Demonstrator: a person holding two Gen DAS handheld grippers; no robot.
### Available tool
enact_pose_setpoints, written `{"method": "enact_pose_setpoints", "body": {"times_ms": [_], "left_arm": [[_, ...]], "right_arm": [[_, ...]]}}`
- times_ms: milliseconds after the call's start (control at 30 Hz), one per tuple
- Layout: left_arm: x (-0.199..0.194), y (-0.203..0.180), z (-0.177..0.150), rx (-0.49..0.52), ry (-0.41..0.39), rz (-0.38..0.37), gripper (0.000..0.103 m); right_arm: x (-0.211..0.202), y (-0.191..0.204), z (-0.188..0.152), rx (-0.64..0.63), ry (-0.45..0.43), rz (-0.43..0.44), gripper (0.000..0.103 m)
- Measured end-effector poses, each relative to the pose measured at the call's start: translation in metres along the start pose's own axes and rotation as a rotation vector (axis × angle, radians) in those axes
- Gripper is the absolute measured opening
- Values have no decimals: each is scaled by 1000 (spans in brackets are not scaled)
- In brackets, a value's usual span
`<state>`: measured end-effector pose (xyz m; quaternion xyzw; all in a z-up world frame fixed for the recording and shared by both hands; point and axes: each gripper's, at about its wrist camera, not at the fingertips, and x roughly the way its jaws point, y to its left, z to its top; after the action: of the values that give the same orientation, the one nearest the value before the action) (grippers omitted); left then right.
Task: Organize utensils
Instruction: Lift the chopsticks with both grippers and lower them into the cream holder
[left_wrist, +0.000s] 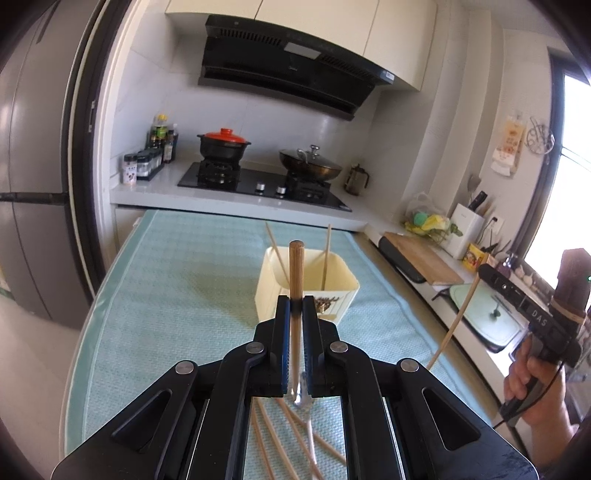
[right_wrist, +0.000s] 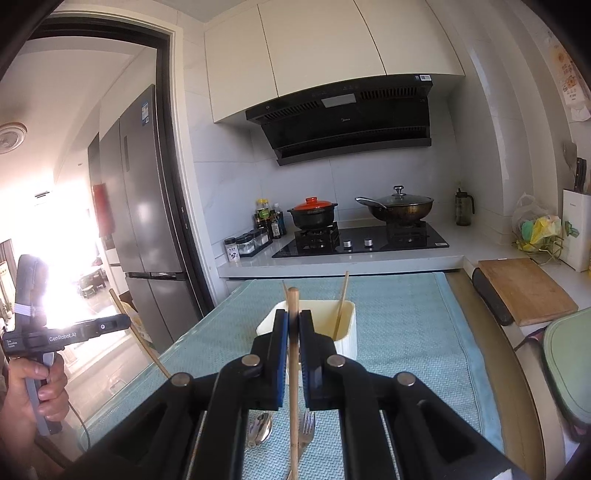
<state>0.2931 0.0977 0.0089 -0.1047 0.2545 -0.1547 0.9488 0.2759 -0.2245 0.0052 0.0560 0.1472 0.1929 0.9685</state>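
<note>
Left gripper (left_wrist: 296, 302) clamping chopstick (left_wrist: 296, 273), right gripper (right_wrist: 294, 325) likewise

loose chopsticks (left_wrist: 295, 435) and fork (right_wrist: 307, 430) partly behind gripper frames

Left gripper (left_wrist: 296, 301): jaws were clamped tight, fingers aimed forward and slightly down.
Right gripper (right_wrist: 293, 323): jaws were clamped tight, nearly level.
Left hand (right_wrist: 33, 384): wrapped the handle.
Right hand (left_wrist: 532, 384): wrapped the handle.
</note>
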Motion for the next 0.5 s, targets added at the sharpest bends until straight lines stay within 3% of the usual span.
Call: {"method": "enact_pose_setpoints", "body": {"times_ms": [500], "left_arm": [[40,-9,101,-21,-95,-45,4]], "right_arm": [[66,11,82,-96,-85,-14,6]]}}
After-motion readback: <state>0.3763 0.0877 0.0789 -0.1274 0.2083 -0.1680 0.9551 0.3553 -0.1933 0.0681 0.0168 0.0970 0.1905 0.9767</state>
